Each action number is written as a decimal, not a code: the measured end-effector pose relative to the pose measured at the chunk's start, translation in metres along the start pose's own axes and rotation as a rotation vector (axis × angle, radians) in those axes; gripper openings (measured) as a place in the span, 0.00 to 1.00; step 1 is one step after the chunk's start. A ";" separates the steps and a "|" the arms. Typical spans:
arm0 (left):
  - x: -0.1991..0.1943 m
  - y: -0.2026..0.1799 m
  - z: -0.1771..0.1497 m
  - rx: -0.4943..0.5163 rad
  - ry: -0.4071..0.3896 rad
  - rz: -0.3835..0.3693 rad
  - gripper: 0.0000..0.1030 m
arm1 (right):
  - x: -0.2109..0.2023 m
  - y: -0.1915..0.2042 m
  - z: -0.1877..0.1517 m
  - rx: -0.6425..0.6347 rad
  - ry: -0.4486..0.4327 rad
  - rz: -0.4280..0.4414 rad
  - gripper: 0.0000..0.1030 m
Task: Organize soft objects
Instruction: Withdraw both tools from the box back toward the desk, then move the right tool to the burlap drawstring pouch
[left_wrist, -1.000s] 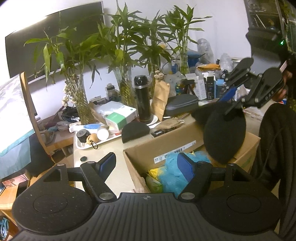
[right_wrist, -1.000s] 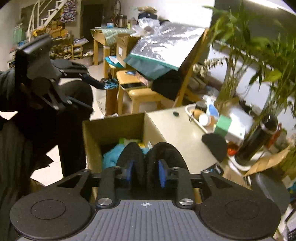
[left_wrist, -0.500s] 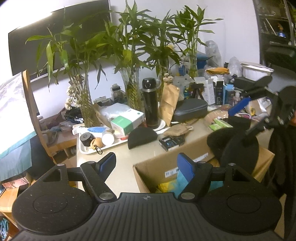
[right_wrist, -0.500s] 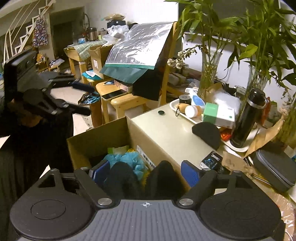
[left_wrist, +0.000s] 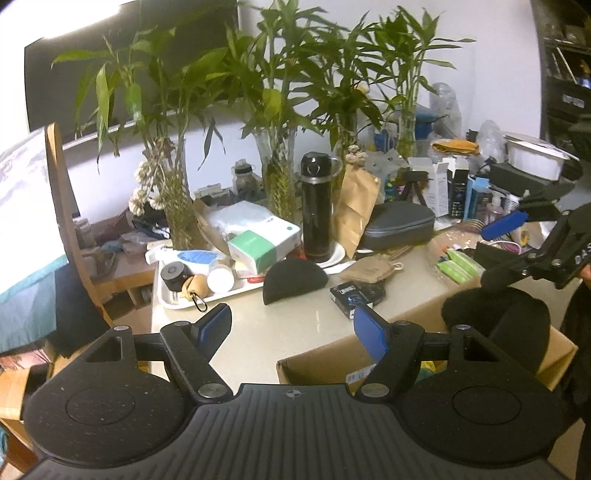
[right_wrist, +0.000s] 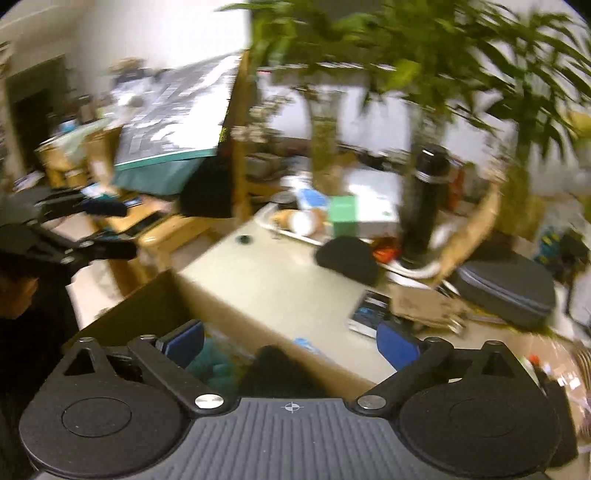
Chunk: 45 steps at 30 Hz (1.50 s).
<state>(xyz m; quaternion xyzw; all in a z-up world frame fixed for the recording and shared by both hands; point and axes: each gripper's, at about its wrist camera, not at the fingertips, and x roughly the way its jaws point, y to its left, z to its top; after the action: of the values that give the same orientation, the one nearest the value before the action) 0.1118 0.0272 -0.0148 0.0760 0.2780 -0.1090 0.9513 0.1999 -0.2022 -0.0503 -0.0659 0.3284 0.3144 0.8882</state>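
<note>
A black soft pad (left_wrist: 498, 317) lies in the open cardboard box (left_wrist: 317, 363) at the table's near edge; it also shows under my right gripper (right_wrist: 275, 363). My right gripper (right_wrist: 290, 339) is open and empty above the box (right_wrist: 129, 314); it also shows at the right of the left wrist view (left_wrist: 498, 251). A second black soft pad (left_wrist: 293, 278) lies on the beige table (left_wrist: 288, 325), also in the right wrist view (right_wrist: 349, 258). My left gripper (left_wrist: 291, 326) is open and empty over the table's near edge. Blue soft items (right_wrist: 212, 363) lie in the box.
A white tray (left_wrist: 173, 299) with small items, a black flask (left_wrist: 316, 210), a tissue pack (left_wrist: 258, 242), a grey case (left_wrist: 399, 225), a brown pouch (left_wrist: 373, 267) and a small black box (left_wrist: 356, 293) crowd the table. Plant vases stand behind. A wooden chair (left_wrist: 66, 221) stands left.
My right gripper opened and let go of the black pad, which dropped into the box. The right gripper then swung right toward the table. The left gripper lifted slightly.
</note>
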 end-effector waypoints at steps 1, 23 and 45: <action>0.003 0.002 0.001 -0.006 0.004 -0.001 0.71 | 0.003 -0.004 0.000 0.032 0.002 -0.011 0.97; 0.102 0.038 0.014 -0.024 0.033 0.018 0.71 | 0.054 -0.078 0.000 0.243 -0.065 -0.123 0.95; 0.124 0.055 0.009 -0.100 0.077 0.078 0.71 | 0.159 -0.114 0.015 0.069 0.044 -0.130 0.61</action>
<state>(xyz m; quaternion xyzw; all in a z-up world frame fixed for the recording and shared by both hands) 0.2317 0.0578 -0.0706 0.0433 0.3162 -0.0550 0.9461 0.3705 -0.2060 -0.1482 -0.0633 0.3537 0.2432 0.9010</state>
